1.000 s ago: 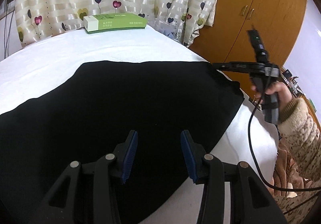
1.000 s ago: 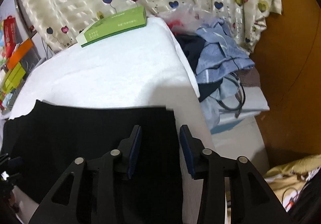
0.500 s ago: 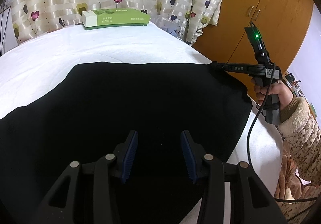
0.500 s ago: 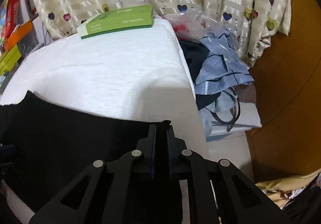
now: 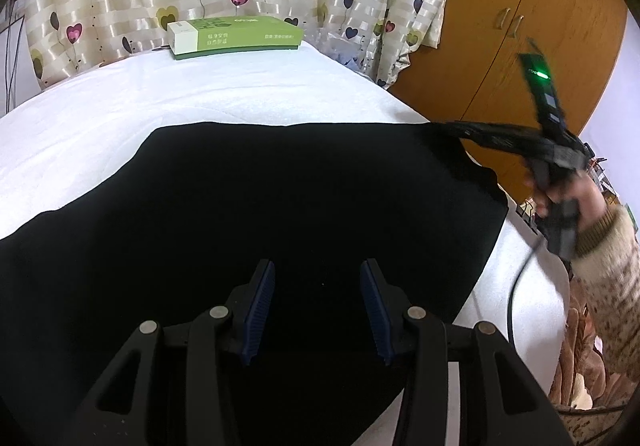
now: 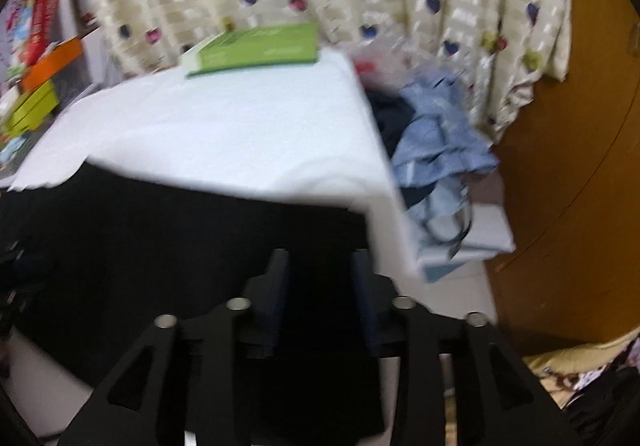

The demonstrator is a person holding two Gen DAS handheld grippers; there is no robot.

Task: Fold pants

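Lying flat on the white counter (image 5: pixel 248 94), the black pants (image 5: pixel 280 206) stretch crosswise beneath both claws: left claw (image 5: pixel 316 310) wide and empty over mid-cloth, right claw (image 6: pixel 320 302) opening (nothing pinched) nearest the far right corner.

Green box (image 5: pixel 236 36), far edge of white-covered bench (image 5: pixel 240 94), left wrist view: white print on side panel, two short lines at centre, one smaller line at right; chars too small to read. Same box, right wrist view: print blurred, illegible. Red package (image 6: pixel 42 20) at left of right wrist view: markings blurred, unreadable. No other legible text.
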